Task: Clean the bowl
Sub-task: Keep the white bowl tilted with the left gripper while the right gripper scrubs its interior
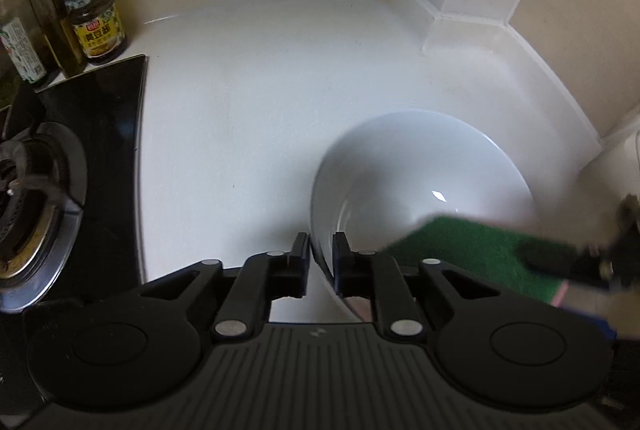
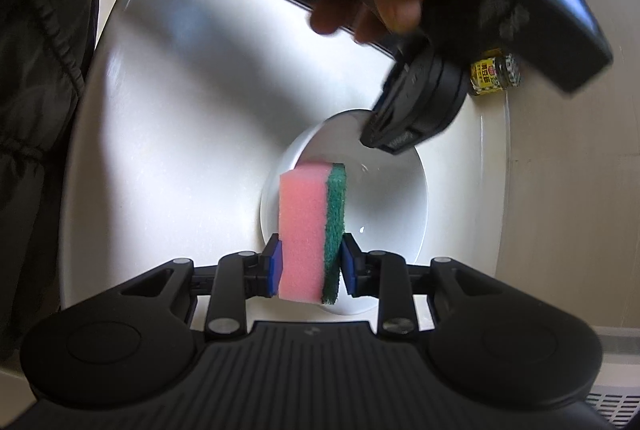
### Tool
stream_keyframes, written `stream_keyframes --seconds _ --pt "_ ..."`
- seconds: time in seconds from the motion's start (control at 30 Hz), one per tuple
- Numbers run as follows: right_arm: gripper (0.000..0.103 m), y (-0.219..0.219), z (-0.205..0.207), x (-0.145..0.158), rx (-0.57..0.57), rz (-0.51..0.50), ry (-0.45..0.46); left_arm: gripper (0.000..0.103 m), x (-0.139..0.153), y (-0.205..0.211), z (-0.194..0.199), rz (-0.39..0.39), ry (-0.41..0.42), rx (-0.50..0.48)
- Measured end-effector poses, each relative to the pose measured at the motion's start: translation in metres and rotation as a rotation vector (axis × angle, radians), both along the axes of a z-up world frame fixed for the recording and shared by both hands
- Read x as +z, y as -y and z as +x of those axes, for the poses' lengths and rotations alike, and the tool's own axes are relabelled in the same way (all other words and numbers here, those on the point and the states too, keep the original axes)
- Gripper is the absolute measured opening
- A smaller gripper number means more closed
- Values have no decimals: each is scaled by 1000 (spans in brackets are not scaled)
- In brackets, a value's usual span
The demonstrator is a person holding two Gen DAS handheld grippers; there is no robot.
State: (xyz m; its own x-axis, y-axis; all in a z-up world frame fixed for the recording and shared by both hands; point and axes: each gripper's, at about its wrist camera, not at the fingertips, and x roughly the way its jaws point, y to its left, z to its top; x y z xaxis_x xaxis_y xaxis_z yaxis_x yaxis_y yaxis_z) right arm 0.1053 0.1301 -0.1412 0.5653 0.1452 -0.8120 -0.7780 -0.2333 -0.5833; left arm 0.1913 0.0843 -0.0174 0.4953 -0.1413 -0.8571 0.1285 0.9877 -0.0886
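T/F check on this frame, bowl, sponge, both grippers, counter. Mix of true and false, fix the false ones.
1. The right gripper is shut on the sponge. True.
2. The sponge is yellow and blue. False: pink foam with a green scouring layer.
3. The left gripper has the bowl rim between its fingers. True.
4. The bowl sits on the gas burner. False: it is on the white counter, right of the burner.
5. A yellow-labelled jar stands by the wall. True.

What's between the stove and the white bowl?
Nothing: in the left wrist view only bare white counter lies between the gas stove and the white bowl.
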Motion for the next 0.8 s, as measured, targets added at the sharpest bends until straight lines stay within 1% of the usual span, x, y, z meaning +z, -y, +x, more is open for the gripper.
stream_keyframes --seconds 0.1,0.17,0.2,0.33,0.4,0.43,0.47,0.57,0.67,0.73,0.8 --pt "26 1 1 5 0 -3 -5 17 -1 1 -1 10 9 -4" --pt "26 1 -1 6 5 -8 -4 14 -1 4 2 30 20 -43" --pt "26 2 -3 6 11 -13 -3 14 -1 3 5 28 24 -61" --pt "26 0 -4 4 21 -28 -6 10 -1 4 28 19 20 -113" --pt "26 -1 -2 3 19 -39 0 9 0 6 41 10 14 -117" --pt "26 -1 -1 2 17 -45 3 11 -1 5 46 -9 6 -107" --pt "26 -1 0 2 12 -47 5 19 -1 5 47 -16 1 -96" --pt "26 -2 2 2 -9 -41 4 19 -1 4 38 1 -2 -64" --pt "26 -1 5 3 -18 -40 -4 19 -1 -3 17 -26 -17 -17" --pt "26 0 8 5 -31 -33 -11 19 -2 0 7 -9 -11 -9" --pt "26 1 10 6 -37 -30 -14 17 -3 4 5 15 -5 -28"
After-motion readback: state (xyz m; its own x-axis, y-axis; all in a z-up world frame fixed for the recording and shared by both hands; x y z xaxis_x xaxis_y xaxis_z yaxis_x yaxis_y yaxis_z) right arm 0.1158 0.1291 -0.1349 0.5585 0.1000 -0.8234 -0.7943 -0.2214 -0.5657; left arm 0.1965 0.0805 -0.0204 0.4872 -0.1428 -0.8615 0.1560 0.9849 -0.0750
